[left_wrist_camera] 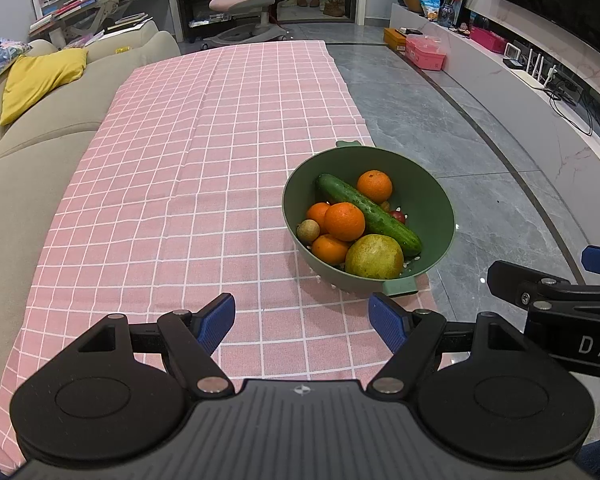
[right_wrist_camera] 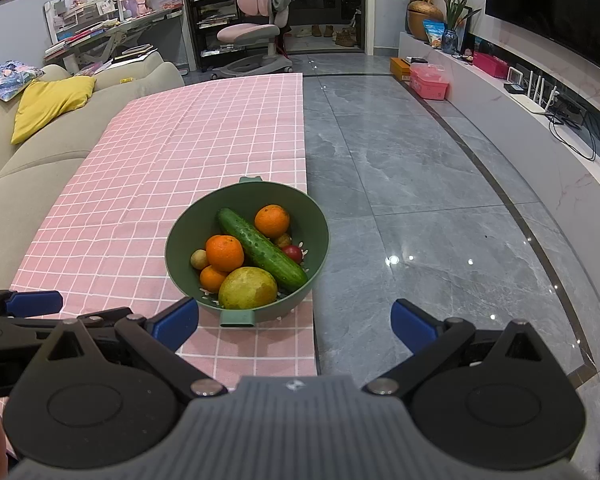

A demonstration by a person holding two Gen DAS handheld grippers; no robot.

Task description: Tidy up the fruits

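- Hovering low over the near end of the counter [left_wrist_camera: 180,160]: left gripper [left_wrist_camera: 302,322] and right gripper [right_wrist_camera: 294,322], both released, jaws spread wide, nothing held.
- All the produce sits in the green bowl [right_wrist_camera: 320,216]: a cucumber [right_wrist_camera: 262,249] lying diagonally across the pile, several oranges [right_wrist_camera: 225,253], a big yellow-green fruit [right_wrist_camera: 248,288] at the near side, a small red one [right_wrist_camera: 293,253], and small brown ones [right_wrist_camera: 199,259].
- Bowl stands at the counter's right edge, just ahead of both grippers; the cloth elsewhere is bare.
- Scene fits either everything gathered into the bowl, or a full bowl waiting to be sorted out. Can't tell which.
- Risks:
  - Bowl is close to the edge; a sideways nudge from a gripper could tip it onto the floor [right_wrist_camera: 420,200].
  - Oranges are round and stacked; pulling one could shift the pile and roll the others.
  - Cucumber rests on the other fruit; lifting it by one end could make it pivot and slip.
  - Grippers are just beside each other; reaching in together risks a clash.
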